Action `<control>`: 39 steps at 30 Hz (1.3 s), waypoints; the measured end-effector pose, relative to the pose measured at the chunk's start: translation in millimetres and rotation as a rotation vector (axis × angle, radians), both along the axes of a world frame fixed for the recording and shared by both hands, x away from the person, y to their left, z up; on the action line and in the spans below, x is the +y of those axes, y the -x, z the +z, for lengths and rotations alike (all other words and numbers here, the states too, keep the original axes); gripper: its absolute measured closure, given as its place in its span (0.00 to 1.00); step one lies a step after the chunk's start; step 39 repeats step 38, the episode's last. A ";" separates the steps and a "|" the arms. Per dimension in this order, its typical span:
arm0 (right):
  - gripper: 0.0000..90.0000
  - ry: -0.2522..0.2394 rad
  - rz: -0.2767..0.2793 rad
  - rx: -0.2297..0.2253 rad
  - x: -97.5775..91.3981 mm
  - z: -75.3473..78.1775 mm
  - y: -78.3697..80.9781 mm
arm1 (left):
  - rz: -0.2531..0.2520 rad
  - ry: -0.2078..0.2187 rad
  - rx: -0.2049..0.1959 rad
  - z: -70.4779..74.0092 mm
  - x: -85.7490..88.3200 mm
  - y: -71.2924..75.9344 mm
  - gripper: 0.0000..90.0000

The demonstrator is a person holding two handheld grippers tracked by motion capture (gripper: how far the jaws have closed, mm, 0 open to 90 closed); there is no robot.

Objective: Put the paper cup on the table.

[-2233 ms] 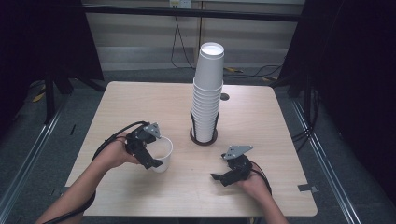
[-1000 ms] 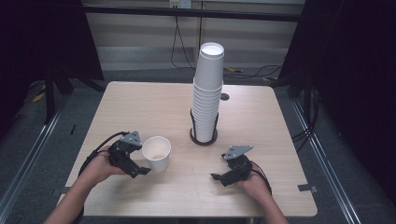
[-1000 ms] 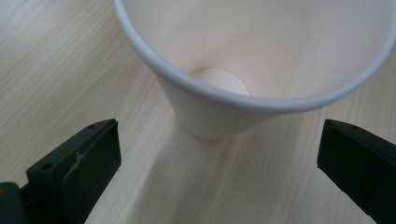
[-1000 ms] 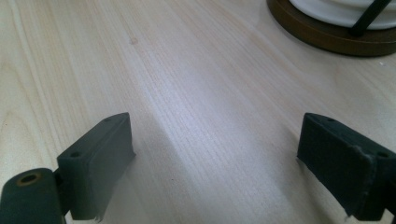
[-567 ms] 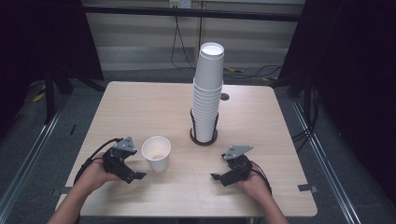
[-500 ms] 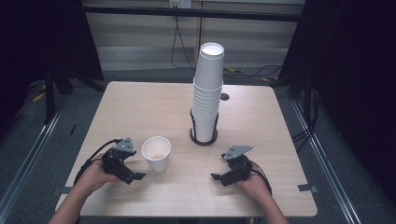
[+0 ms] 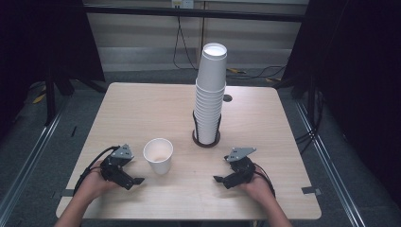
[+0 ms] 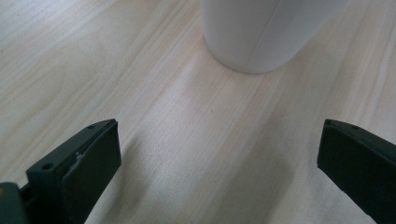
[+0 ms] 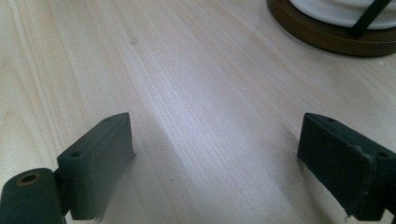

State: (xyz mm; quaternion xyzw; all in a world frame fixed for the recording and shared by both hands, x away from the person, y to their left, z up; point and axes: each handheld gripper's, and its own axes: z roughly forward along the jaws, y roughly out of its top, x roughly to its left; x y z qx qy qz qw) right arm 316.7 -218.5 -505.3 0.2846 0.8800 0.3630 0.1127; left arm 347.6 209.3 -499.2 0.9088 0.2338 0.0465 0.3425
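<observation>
Wooden table (image 7: 142, 109): one loose cup (image 7: 158, 155) near front edge, one cup stack (image 7: 210, 94) mid-table; left gripper (image 7: 135, 181) and right gripper (image 7: 218, 179) are held spread, empty.

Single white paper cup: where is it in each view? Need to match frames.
High view: the single white paper cup stands upright at lower left of centre, just right of the left gripper, apart from it.
Left gripper view: cup's base at top centre, ahead of the open jaws.
Right gripper view: not in it; the cup holder's brown base sits top right.
Shared landmark: the pale wooden table.
</observation>
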 end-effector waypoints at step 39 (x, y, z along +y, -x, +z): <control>0.11 0.001 -0.001 -0.002 0.1 0.1 0.4 | 0.063 0.080 -0.081 -18.4 8.9 11.6 0.00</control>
